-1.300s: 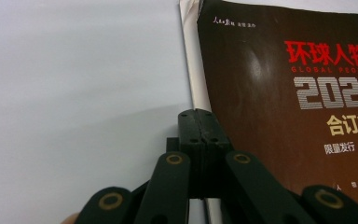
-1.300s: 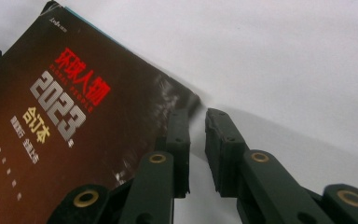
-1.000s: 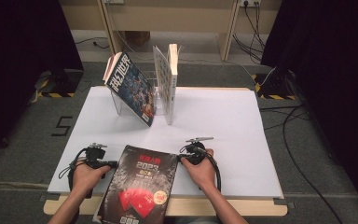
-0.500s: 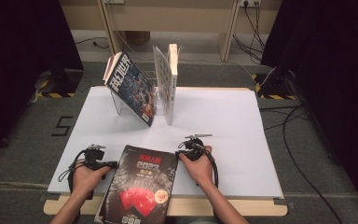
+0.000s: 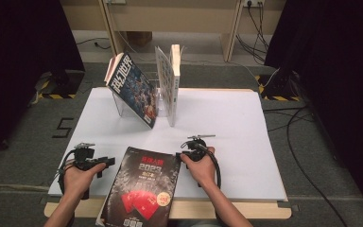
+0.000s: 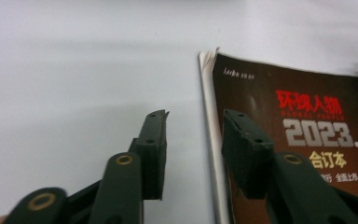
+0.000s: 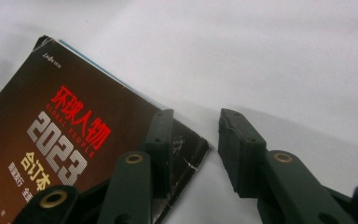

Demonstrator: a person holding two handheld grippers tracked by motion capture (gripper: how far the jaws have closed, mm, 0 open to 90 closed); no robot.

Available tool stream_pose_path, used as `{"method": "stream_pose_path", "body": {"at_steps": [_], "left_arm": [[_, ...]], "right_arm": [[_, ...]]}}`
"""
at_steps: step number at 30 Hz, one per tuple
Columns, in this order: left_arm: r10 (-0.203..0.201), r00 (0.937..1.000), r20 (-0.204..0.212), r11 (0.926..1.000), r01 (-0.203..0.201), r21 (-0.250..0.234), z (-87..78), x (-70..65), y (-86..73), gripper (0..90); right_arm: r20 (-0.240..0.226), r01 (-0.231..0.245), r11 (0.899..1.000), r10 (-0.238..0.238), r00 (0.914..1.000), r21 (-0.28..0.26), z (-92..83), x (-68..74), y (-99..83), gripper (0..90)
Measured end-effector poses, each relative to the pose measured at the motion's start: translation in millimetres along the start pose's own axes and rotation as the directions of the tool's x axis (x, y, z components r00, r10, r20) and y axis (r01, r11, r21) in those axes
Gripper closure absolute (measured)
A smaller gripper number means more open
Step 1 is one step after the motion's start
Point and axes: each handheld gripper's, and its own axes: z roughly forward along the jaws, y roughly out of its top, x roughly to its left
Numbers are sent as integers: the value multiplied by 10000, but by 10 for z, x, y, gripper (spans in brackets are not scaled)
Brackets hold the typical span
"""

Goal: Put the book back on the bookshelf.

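Both claws just opened since earlier frames, hands barely shifted. Left gripper (image 5: 105,163) at lower left of high view, released, jaws straddling spine edge of dark magazine (image 5: 144,187), not pressing it. Right gripper (image 5: 182,154) at lower centre, released, jaws straddling magazine's top corner, not clamped. Magazine flat on white table sheet (image 5: 227,127), lower centre, bottom edge overhanging table front. Two books upright in clear stand (image 5: 123,108), upper centre, well apart from hands.
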Motion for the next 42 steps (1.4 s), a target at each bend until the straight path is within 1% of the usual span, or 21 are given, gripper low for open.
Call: {"method": "stream_pose_path", "body": {"at_steps": [3,4,7,9,12,15,18,20,23,26,29,30,31,33,34,36,39,40,41,42], "left_arm": [[290,9995,99,9996,-290,19,31,-75,14,532],[335,9992,205,9994,-336,56,49,-101,13,525],[608,9977,298,9977,-616,288,118,-169,-12,517],[687,9969,388,9961,-706,523,167,-196,-45,523],[752,9960,481,9926,-794,918,232,-217,-98,556],[924,9952,312,9887,-954,1157,275,-224,-147,591],[1218,9925,45,9874,-1216,1011,271,-239,-174,636],[1333,9910,-82,9865,-1319,969,273,-257,-184,650],[1339,9909,-140,9856,-1317,1058,275,-264,-175,657],[1326,9910,-186,9862,-1300,1027,276,-266,-179,668],[1345,9907,-215,9862,-1317,1008,276,-269,-182,671],[1331,9909,-214,9862,-1303,1023,277,-270,-180,671],[1326,9909,-222,9861,-1296,1035,278,-271,-178,671],[1316,9910,-236,9863,-1285,1039,278,-273,-178,672],[1310,9911,-229,9864,-1280,1032,277,-271,-179,671],[1274,9917,-192,9873,-1249,978,275,-262,-184,672],[1274,9916,-204,9878,-1250,929,275,-265,-191,672],[1270,9917,-211,9878,-1245,936,275,-265,-190,672],[1277,9916,-203,9875,-1252,961,275,-264,-187,672],[1287,9915,-205,9872,-1261,973,275,-263,-185,672]], "right_arm": [[-7,53,10000,-53,10000,-14,14,11,7,646],[-2,17,10000,-17,10000,-19,17,16,6,642],[-52,-63,10000,63,10000,7,19,10,14,643],[-180,-301,9995,301,9994,22,16,-11,18,647],[-131,-213,9998,212,9997,-61,15,-1,-4,647],[-283,-344,9994,342,9990,-53,11,2,-19,646],[-420,-552,9985,550,9976,-40,-1,0,-41,646],[-464,-541,9985,535,9975,-103,-5,-2,-58,645],[-434,-594,9982,592,9973,-28,-18,11,-66,643],[-470,-698,9975,703,9964,124,-39,19,-81,642],[-607,-776,9967,788,9950,217,-54,29,-108,644],[-694,-936,9951,957,9930,317,-60,40,-114,642],[-768,-909,9953,932,9927,331,-57,44,-121,642],[-668,-907,9953,928,9934,337,-60,68,-129,642],[-715,-977,9944,1003,9924,391,-62,70,-128,646],[-1046,-1162,9917,1215,9871,553,-54,59,-135,656],[-1286,-1358,9884,1437,9812,686,-51,45,-141,679],[-1492,-1484,9849,1604,9757,889,-44,38,-141,691],[-1613,-1571,9831,1707,9720,937,-31,32,-145,703],[-1609,-1582,9827,1722,9718,959,-27,30,-142,709]]}}
